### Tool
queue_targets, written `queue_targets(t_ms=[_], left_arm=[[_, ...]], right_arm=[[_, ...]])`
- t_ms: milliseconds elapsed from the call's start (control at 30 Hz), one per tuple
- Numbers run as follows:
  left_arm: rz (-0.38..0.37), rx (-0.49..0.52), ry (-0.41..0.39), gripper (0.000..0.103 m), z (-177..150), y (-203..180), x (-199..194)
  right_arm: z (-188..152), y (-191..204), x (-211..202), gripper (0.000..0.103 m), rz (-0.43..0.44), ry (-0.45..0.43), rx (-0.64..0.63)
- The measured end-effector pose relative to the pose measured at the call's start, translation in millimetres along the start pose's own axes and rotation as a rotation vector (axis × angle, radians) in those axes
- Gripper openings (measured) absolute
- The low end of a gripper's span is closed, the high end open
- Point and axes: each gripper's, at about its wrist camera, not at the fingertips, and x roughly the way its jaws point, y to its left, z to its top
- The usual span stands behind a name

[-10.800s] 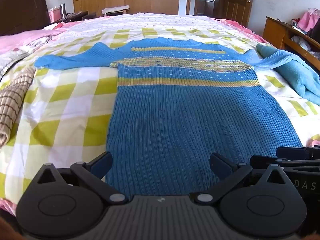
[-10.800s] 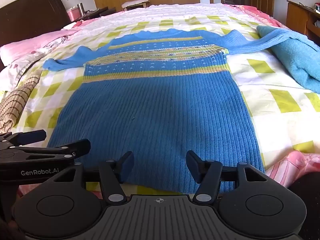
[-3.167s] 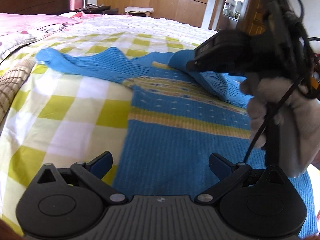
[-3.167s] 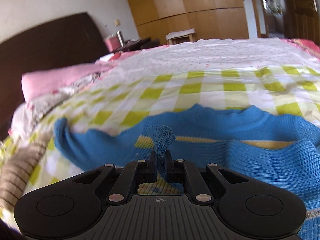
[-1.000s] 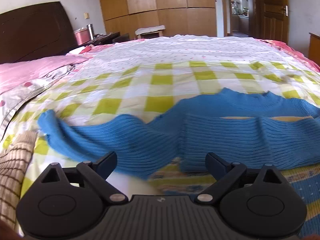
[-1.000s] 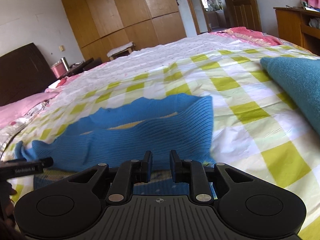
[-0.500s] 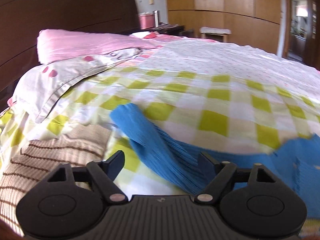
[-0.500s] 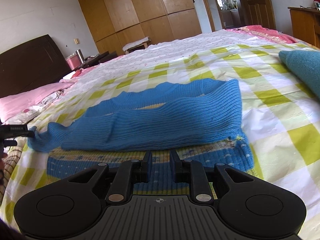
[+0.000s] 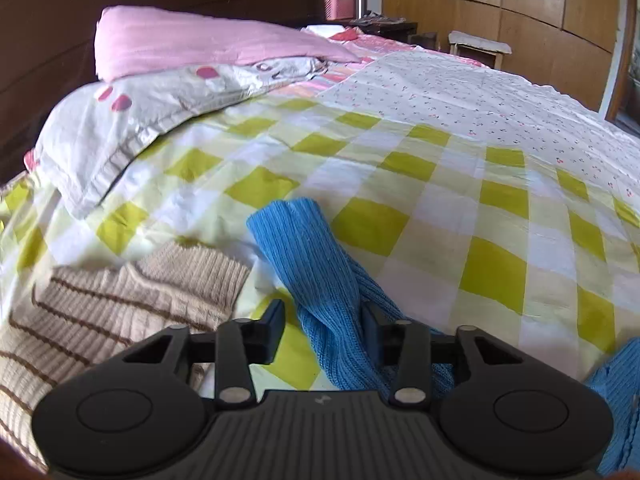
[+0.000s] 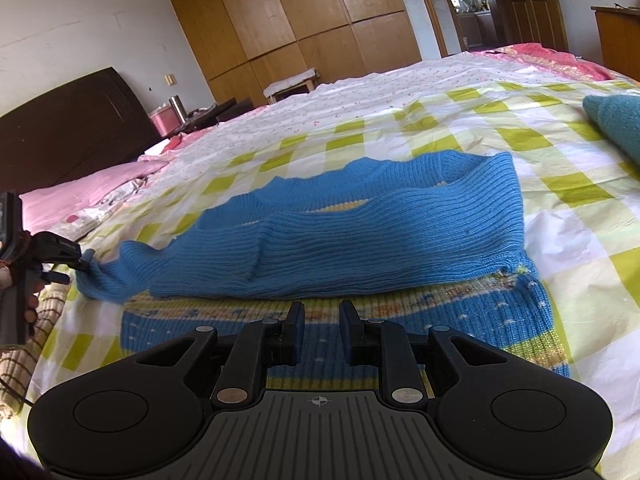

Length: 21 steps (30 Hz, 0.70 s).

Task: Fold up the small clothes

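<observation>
A blue knit sweater (image 10: 360, 248) with yellow patterned bands lies on the checked bed sheet (image 10: 560, 184). Its right sleeve is folded across the chest. Its left sleeve (image 9: 316, 264) stretches out to the left. My left gripper (image 9: 322, 316) is open with its jaws on either side of that sleeve, near the cuff. It shows at the left edge of the right wrist view (image 10: 76, 260). My right gripper (image 10: 321, 334) hovers over the sweater's patterned band, jaws a small gap apart and empty.
A beige striped knit garment (image 9: 100, 320) lies left of the sleeve. Pink and white pillows (image 9: 180, 64) lie by the dark headboard. A teal folded cloth (image 10: 616, 124) sits at the right. Wooden wardrobes (image 10: 320, 16) stand behind the bed.
My left gripper has moved down over the left sleeve and its jaws have narrowed around it. My right gripper has drawn back a little from the folded right sleeve.
</observation>
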Motion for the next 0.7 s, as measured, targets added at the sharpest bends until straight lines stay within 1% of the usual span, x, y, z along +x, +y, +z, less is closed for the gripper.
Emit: queue_targets(t_ms=[33, 100, 233, 300, 367, 533, 600, 700], left_arm=[[-0.002, -0.006, 0.006, 0.035, -0.1, 0.6, 1.1], [-0.013, -0.012, 0.013, 0.018, 0.1, 1.7, 0.9], [-0.068, -0.016, -0.012, 0.015, 3.2, 2.7, -14.3], [-0.118, -0.002, -0.031, 0.014, 3.7, -0.2, -26.3], [-0.182, 0.02, -0.046, 0.014, 2.8, -6.8, -40.7], [-0.393, 0.093, -0.065, 0.014, -10.5, -38.9, -81.6], [-0.486, 0.142, -0.057, 0.014, -22.8, -57.2, -97.4], [-0.605, 0.245, -0.045, 0.014, -51.9, -86.1, -119.6]], right_arm=[[0.2, 0.8, -0.5, 0.021, 0.004, -0.001, 0.0], [0.9, 1.3, -1.3, 0.021, 0.008, -0.002, 0.0], [1.2, 1.0, -3.2, 0.021, 0.01, -0.003, 0.007], [1.8, 1.1, -4.5, 0.021, 0.013, -0.006, 0.01], [2.2, 1.1, -5.6, 0.021, 0.019, -0.008, 0.016], [2.8, 2.7, -9.2, 0.021, 0.028, -0.012, 0.018], [2.7, 3.0, -10.5, 0.021, 0.032, -0.014, 0.02], [2.8, 1.5, -11.6, 0.021, 0.038, -0.01, 0.029]])
